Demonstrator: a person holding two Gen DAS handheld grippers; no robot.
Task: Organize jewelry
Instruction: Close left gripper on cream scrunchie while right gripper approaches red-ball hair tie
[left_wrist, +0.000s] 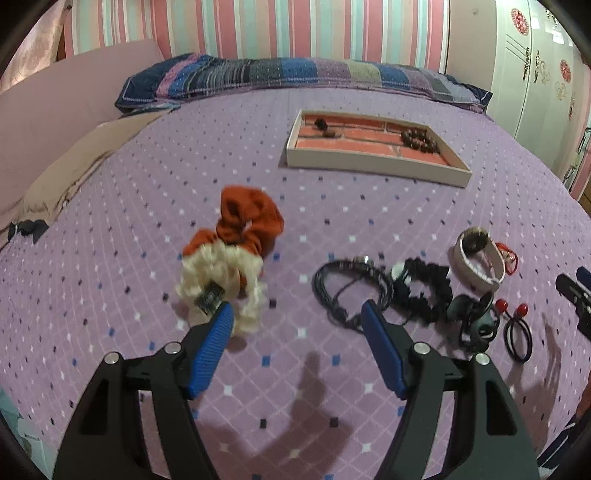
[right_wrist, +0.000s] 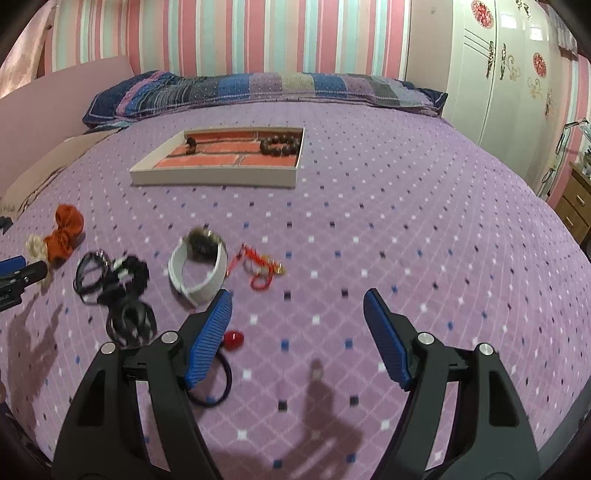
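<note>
On the purple bedspread lies a row of accessories: an orange scrunchie (left_wrist: 251, 218) on a cream scrunchie (left_wrist: 221, 284), black cords (left_wrist: 347, 288), a black scrunchie (left_wrist: 424, 291), a white cuff (left_wrist: 476, 266) and a hair tie with red beads (left_wrist: 517, 325). My left gripper (left_wrist: 297, 314) hovers open in front of the cream scrunchie and the cords, nothing between its fingers. My right gripper (right_wrist: 297, 304) is open too, near the white cuff (right_wrist: 199, 269), a red string bracelet (right_wrist: 258, 266) and the red bead (right_wrist: 234, 339). Further back sits the white tray (right_wrist: 214, 177) holding brown beads (right_wrist: 279, 146).
A patchwork pillow (left_wrist: 295, 74) lies along the striped wall. A white wardrobe (right_wrist: 498, 74) stands at the right, with a wooden drawer unit (right_wrist: 576, 206) beside the bed's edge. A beige cloth (left_wrist: 74, 166) lies at the left. A dark claw clip (left_wrist: 476, 321) lies by the hair tie.
</note>
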